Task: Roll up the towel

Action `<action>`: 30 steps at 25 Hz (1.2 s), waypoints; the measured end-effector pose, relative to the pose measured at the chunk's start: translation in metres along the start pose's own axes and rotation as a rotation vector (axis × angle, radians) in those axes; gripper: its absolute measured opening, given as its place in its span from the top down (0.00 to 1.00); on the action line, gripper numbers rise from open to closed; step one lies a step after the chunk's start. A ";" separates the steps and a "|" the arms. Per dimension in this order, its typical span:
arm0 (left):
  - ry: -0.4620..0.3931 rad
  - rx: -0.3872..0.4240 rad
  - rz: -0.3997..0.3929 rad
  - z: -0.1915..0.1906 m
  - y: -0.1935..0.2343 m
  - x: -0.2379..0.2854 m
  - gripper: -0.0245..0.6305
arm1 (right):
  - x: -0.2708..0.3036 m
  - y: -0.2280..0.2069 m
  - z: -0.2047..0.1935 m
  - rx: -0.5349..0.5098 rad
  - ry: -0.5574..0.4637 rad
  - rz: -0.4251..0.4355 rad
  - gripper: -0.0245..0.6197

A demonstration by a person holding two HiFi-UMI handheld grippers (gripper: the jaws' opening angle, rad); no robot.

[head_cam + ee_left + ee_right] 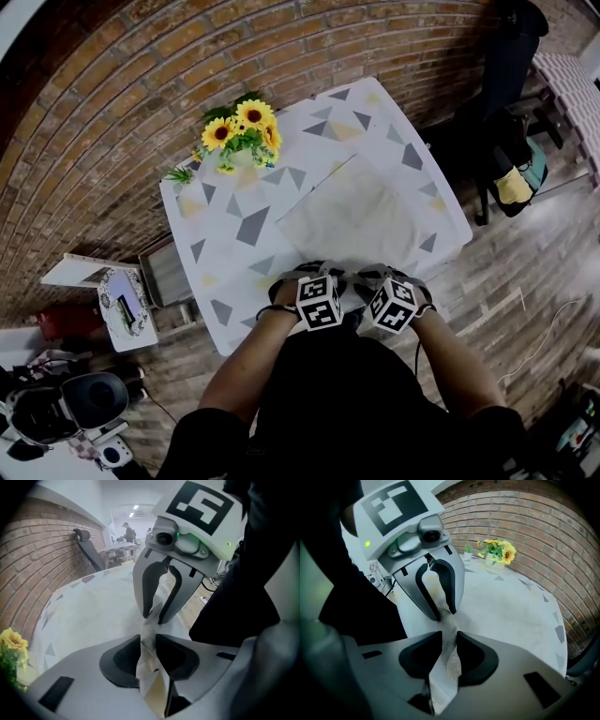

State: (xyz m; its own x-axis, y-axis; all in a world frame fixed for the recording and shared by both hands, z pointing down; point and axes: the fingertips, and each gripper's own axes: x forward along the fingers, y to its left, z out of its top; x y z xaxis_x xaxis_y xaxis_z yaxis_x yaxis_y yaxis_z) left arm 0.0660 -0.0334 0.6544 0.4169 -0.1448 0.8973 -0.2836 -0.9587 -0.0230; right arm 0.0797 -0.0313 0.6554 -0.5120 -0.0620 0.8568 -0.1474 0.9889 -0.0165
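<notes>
Pale grey cloth towel (352,211), soft, limp and light; left claw (148,640) and right claw (449,637) each pinch its near edge.

My head camera looked steeply down from well above the tabletop (234,267). The cameras on my left gripper (147,641) and right gripper (449,639) sat close behind their jaws, facing each other. All three views shared the sunflowers (242,127).
</notes>
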 end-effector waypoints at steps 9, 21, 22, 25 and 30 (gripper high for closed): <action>0.055 0.066 0.030 -0.001 -0.003 0.008 0.71 | -0.004 -0.021 0.002 0.188 -0.057 0.005 0.82; 0.025 -0.083 -0.114 -0.001 -0.003 0.007 0.90 | -0.003 0.003 0.003 -0.064 0.004 -0.016 0.81; 0.022 -0.081 -0.114 0.000 -0.002 0.005 0.90 | -0.002 0.000 0.004 -0.057 0.004 -0.026 0.84; 0.009 -0.099 -0.132 0.000 -0.001 0.003 0.90 | -0.003 -0.007 0.006 -0.039 0.002 -0.024 0.89; 0.002 -0.108 -0.083 -0.008 0.015 0.004 0.77 | -0.001 -0.017 0.007 0.030 0.019 0.028 0.90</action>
State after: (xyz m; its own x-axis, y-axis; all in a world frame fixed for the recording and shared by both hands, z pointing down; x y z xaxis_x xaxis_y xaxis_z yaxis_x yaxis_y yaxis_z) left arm 0.0567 -0.0463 0.6615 0.4407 -0.0654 0.8953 -0.3399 -0.9352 0.0991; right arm 0.0767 -0.0489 0.6508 -0.4999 -0.0315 0.8655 -0.1586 0.9858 -0.0557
